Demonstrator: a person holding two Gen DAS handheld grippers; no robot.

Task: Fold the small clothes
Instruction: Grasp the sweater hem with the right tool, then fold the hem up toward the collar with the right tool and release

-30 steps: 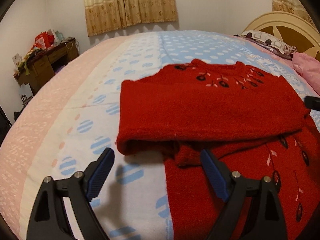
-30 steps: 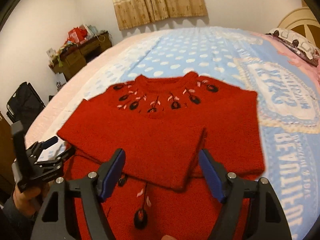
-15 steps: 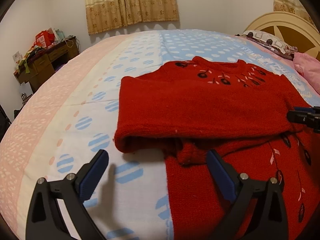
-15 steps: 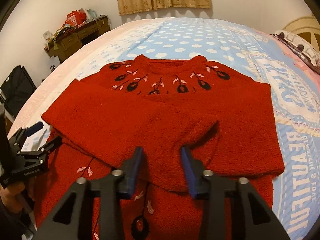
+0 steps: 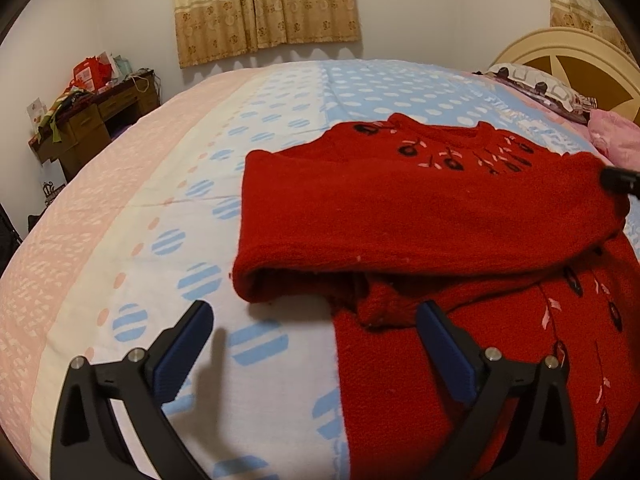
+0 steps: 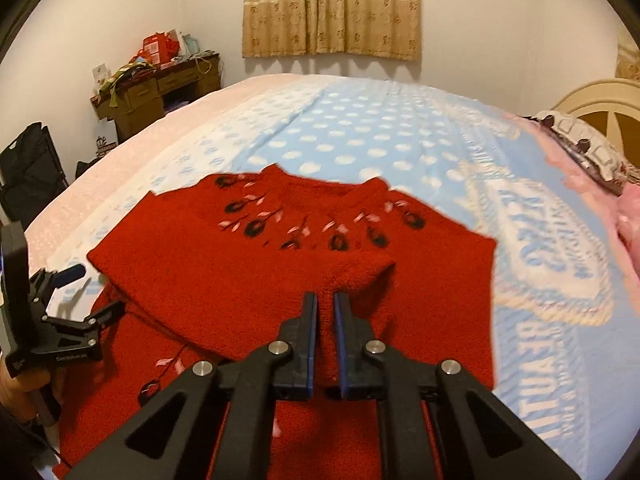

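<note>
Red sweater [image 6: 224, 280] flat on bed [image 6: 360, 128], front up, neckline toward far wall. Both sleeves already folded across chest; one sleeve lying over the other, cuff end near middle.

Right claw [image 6: 326, 308] nearly closed, jaws just been closing, pinching a thin bit of the top sleeve's cuff area [image 6: 360, 276]. Fabric visible between pads, looks gripped. Picture blurred, so exact bite depth unclear.

Left claw [image 5: 316, 332] wide, jaws just been opening, nothing between them. Hovering at the sweater's side edge where the folded sleeve [image 5: 400, 216] turns back, one finger over bedspread, the other over red knit. Not touching cloth as far as visible.

Progress estimate: roughly halfway. Done: sleeves in. Left: probably tidy top sleeve, then fold hem up to collar, maybe one more fold. Hem area out of frame, state unknown.

Risk: thick knit, sleeve may drag layer beneath when lifted.
</note>
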